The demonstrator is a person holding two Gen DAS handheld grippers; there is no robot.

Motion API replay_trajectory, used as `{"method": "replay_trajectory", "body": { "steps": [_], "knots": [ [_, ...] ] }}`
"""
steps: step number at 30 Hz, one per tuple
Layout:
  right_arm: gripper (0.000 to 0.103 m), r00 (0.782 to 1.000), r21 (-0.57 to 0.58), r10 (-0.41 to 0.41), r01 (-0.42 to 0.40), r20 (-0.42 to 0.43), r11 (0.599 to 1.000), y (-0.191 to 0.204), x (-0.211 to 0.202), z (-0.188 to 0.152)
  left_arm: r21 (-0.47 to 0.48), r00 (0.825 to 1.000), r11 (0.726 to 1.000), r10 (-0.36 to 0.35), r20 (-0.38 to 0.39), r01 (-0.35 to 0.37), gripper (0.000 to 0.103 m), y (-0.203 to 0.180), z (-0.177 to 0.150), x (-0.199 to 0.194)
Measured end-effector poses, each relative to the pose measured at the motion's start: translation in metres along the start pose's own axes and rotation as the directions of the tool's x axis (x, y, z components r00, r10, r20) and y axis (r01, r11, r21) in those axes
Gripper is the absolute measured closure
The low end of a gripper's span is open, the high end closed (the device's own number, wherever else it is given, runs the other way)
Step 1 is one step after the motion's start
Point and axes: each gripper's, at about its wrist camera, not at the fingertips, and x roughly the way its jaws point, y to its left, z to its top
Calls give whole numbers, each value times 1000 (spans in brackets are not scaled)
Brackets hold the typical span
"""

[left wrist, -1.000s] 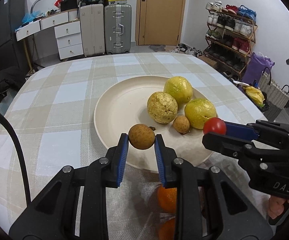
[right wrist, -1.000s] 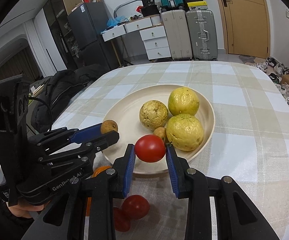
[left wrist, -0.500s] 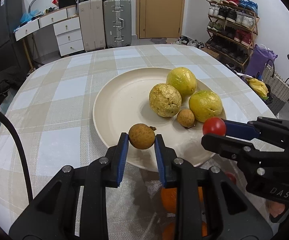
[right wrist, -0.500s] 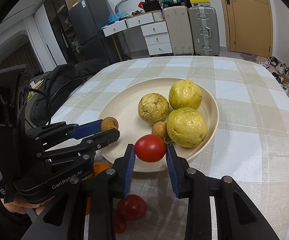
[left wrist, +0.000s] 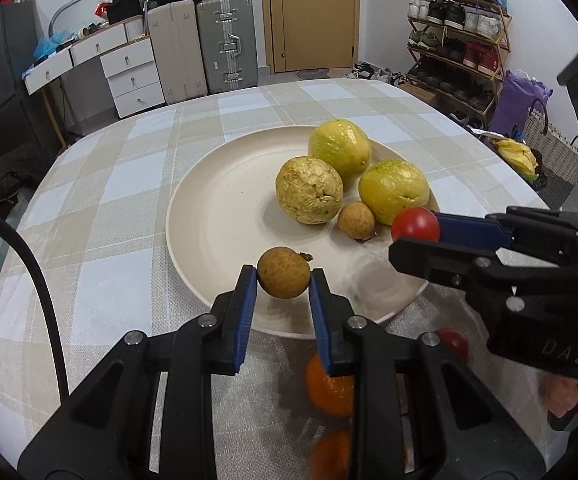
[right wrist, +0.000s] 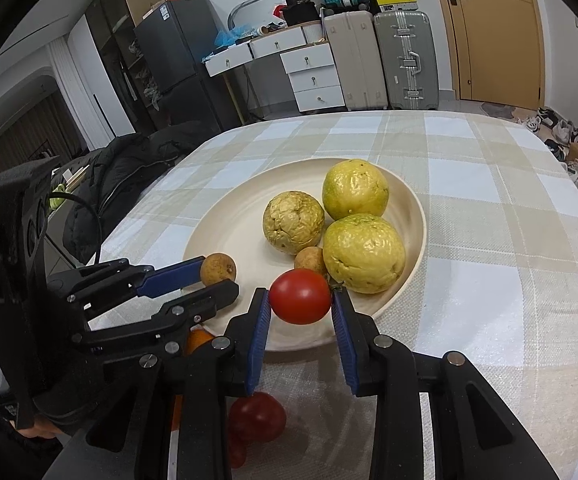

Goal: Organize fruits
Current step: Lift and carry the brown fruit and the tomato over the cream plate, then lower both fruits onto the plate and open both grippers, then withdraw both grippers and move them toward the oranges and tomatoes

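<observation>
The left gripper was clamped on a small brown longan, its blue pads pressed to either side of the fruit, which hung just over the near rim of the cream plate. The right gripper was closed on a red tomato, pinched between its two pads and held above the plate's near edge, to the right of the longan as seen from behind the grippers. Both tools tilted downward toward the plate, side by side and close, though not touching.

On the plate sat three large yellow-green fruits bunched toward its far right side, pressed close against one another; the one on the left of the bunch had a wrinkled, paler skin. A second small longan lay on the plate against the front of that bunch, just beyond the held tomato.

Off the plate, on the checked tablecloth nearer than its rim and under the grippers, lay two oranges and some red tomatoes, partly hidden by the black gripper frames. How many tomatoes lay there I could not tell. A hand showed under the right gripper's body.
</observation>
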Motion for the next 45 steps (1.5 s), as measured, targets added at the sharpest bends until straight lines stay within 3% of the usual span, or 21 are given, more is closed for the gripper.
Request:
{"method": "replay_trajectory", "body": {
  "steps": [19, 23, 25, 28, 29, 33, 38, 41, 45],
  "knots": [
    [71, 999, 8, -35, 35, 19, 999, -2, -4, 0, -47, 999, 998, -37, 3, 37, 79, -1, -4, -6],
    [55, 999, -1, -36, 36, 34, 999, 1, -10, -2, -92, 999, 995, -42, 19, 44, 78, 5, -6, -10],
    [54, 997, -8, -61, 61, 38, 998, 4, -13, -3, -108, 999, 993, -34, 29, 37, 76, 8, -6, -15],
    [52, 996, -22, -80, 81, 49, 996, 6, -20, -5, -117, 998, 992, -30, 64, 37, 49, 12, -8, -29],
    [47, 995, -23, -82, 83, 52, 996, 7, -23, -6, -118, 996, 992, -24, 82, 34, 38, 14, -10, -35],
    [21, 995, -12, -69, 70, 68, 997, 6, -34, -11, -123, 989, 992, -5, 145, 23, 21, 22, -16, -58],
    [1, 993, -12, -57, 59, 105, 998, 10, -54, -19, -133, 983, 990, -22, 182, 47, 14, 31, -30, -84],
    [0, 991, -16, -65, 68, 118, 998, 14, -61, -23, -130, 981, 991, -16, 195, 42, 1, 34, -40, -97],
    [0, 991, -46, -81, 86, 106, 995, 23, -66, -30, -127, 980, 991, -9, 198, 34, 1, 34, -52, -109]
  ]
}}
